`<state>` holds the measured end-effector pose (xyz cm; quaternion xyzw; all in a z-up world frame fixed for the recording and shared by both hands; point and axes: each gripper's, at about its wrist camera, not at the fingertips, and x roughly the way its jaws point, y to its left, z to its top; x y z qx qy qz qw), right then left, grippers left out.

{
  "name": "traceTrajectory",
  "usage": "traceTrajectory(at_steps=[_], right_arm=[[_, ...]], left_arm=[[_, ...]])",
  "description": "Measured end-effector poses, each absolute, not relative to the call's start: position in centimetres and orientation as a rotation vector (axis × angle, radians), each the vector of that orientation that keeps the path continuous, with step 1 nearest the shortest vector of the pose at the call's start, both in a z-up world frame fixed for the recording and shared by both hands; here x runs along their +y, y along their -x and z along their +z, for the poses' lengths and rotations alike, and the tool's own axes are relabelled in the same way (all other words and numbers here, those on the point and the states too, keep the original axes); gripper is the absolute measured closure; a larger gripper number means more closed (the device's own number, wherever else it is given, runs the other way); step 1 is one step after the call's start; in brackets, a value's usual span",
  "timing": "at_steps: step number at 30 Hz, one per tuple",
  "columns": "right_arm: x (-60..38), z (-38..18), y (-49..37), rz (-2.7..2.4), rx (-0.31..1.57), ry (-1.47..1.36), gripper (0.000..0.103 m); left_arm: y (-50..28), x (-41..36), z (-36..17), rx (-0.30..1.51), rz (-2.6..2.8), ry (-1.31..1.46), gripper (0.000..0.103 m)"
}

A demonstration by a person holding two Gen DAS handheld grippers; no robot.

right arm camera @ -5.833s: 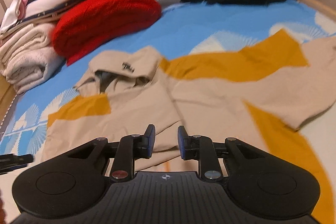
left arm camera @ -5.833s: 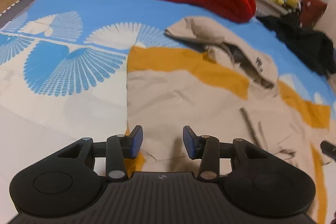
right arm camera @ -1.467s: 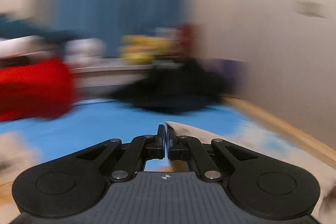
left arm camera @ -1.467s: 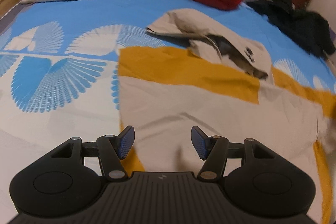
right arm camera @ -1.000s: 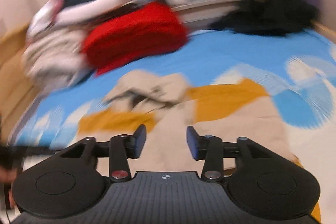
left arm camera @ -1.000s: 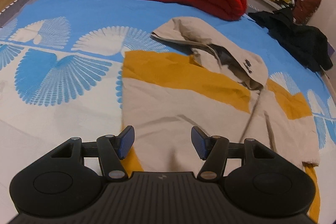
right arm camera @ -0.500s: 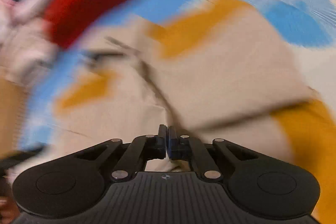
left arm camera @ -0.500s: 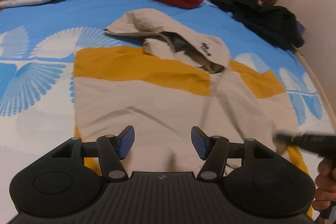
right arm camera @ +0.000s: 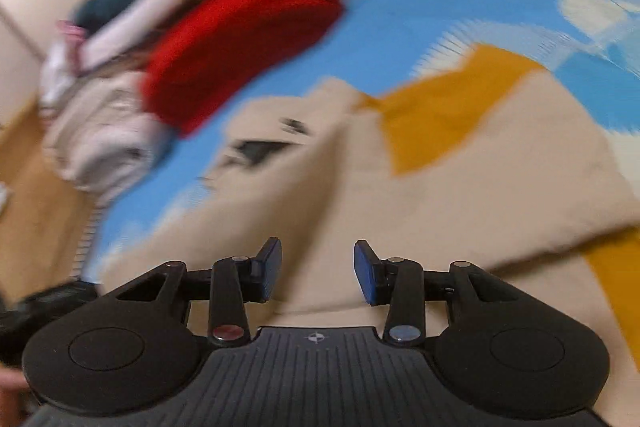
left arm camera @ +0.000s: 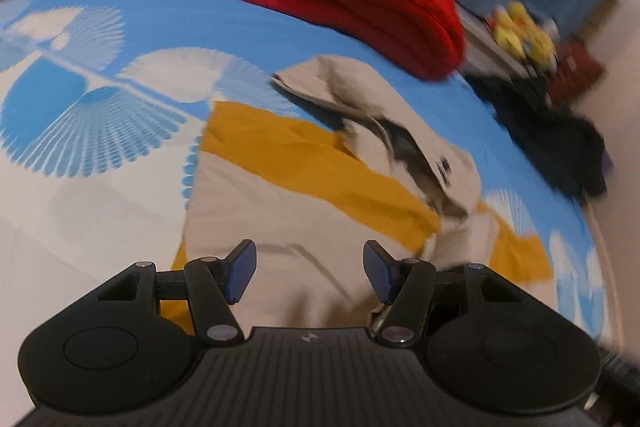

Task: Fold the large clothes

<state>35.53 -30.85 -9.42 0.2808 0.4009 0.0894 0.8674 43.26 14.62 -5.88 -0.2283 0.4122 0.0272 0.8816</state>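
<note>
Beige-and-mustard hoodie [left arm camera: 304, 195] flat on bed

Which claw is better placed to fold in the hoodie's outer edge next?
Probably the left claw. It hangs open over the hoodie close to its outer side edge, which still lies flat on the bedsheet. The right claw, its jaws just reopened with nothing between them, sits over the already folded side.

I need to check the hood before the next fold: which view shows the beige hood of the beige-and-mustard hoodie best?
The left wrist view: the beige hood lies fairly sharp there, its dark lining and opening visible. The right wrist view shows the same hood only as a motion-blurred patch.
</note>
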Motion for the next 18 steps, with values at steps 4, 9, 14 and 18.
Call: traceTrajectory(at_steps=[4, 9, 14, 18], right_arm=[[-31.4, -12.3, -36.2, 0.008, 0.970, -0.565, 0.060], [-34.1, -15.3, -36.8, -0.170, 1.077, -0.607, 0.060], [-35.7, -14.9, -36.5, -0.193, 1.032, -0.668, 0.061], [-36.4, -14.7, -36.3, -0.211, 0.991, -0.683, 0.097]], left_arm=[[-43.2, 15.9, -5.9, 0.813, 0.130, 0.558, 0.039], [-43.7, 16.5, -7.0, 0.834, 0.144, 0.591, 0.039], [-44.1, 17.0, -10.3, 0.900, 0.172, 0.630, 0.039], [-44.7, 17.3, -12.1, 0.926, 0.181, 0.684, 0.039]])
